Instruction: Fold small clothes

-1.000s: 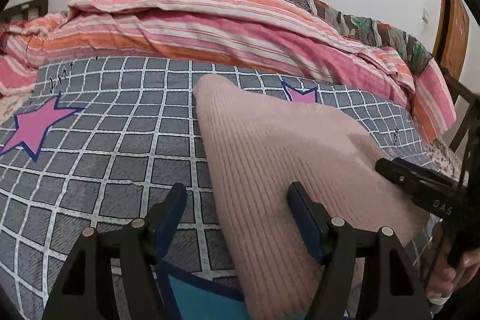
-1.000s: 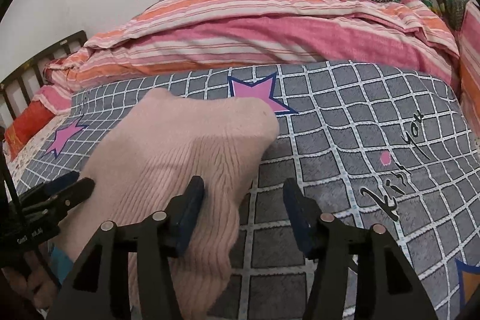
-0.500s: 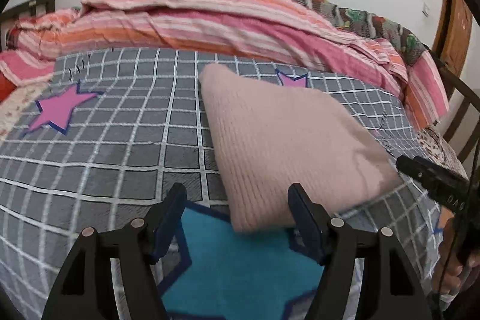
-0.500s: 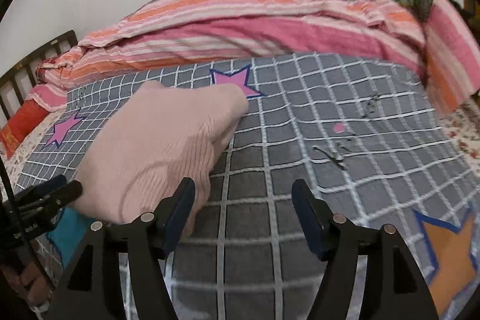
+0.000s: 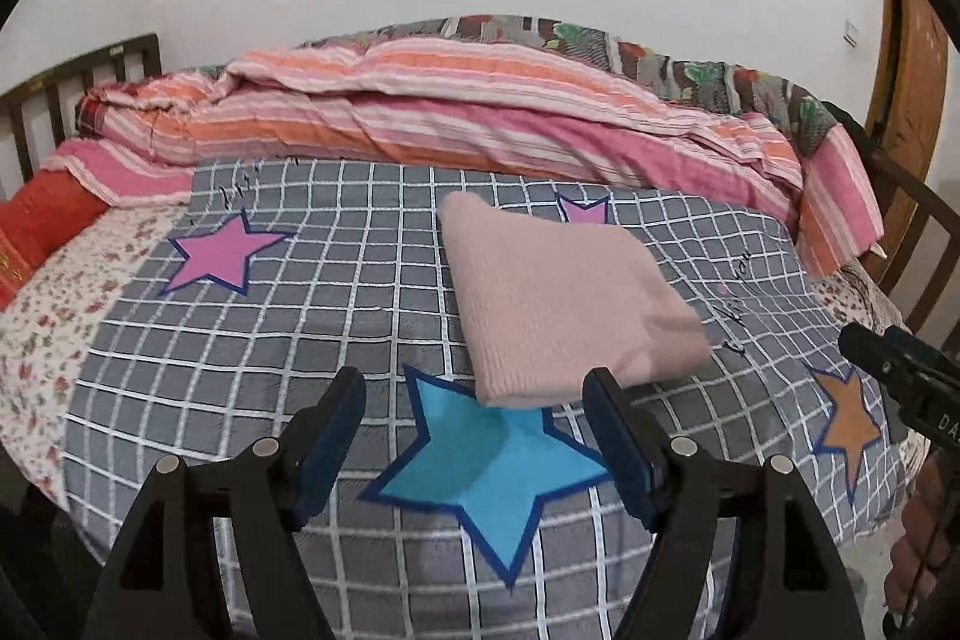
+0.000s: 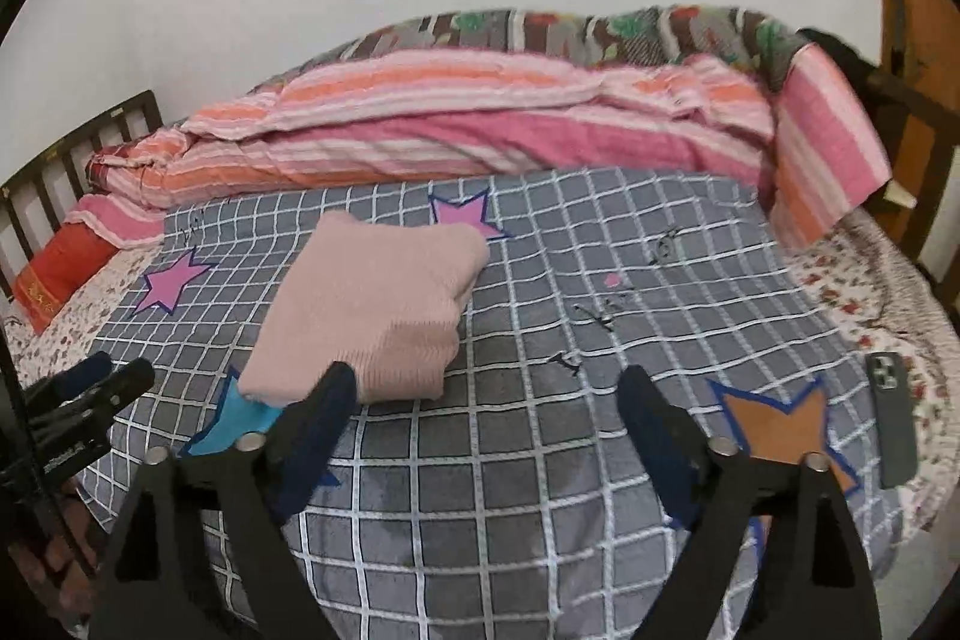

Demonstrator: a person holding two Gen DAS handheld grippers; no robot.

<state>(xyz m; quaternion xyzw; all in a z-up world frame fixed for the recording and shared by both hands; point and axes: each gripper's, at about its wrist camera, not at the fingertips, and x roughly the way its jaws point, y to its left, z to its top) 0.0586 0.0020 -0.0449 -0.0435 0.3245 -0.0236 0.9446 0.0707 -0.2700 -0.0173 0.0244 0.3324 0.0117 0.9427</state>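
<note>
Left wrist view: pink ribbed knit garment (image 5: pixel 558 298) seen folded into thick rectangle, laid flat at frame centre on grey checked blanket (image 5: pixel 252 340), near edge overlapping blue star patch (image 5: pixel 486 466). Left gripper (image 5: pixel 474 418) held lower centre, fingers apart, nothing clamped. Right gripper (image 6: pixel 486 415) likewise spread, empty, garment at its upper left. Striped quilt (image 5: pixel 480 118) bunched behind. One phone (image 6: pixel 894 415) noted at right edge. Garments counted: one; grippers: two.
</note>
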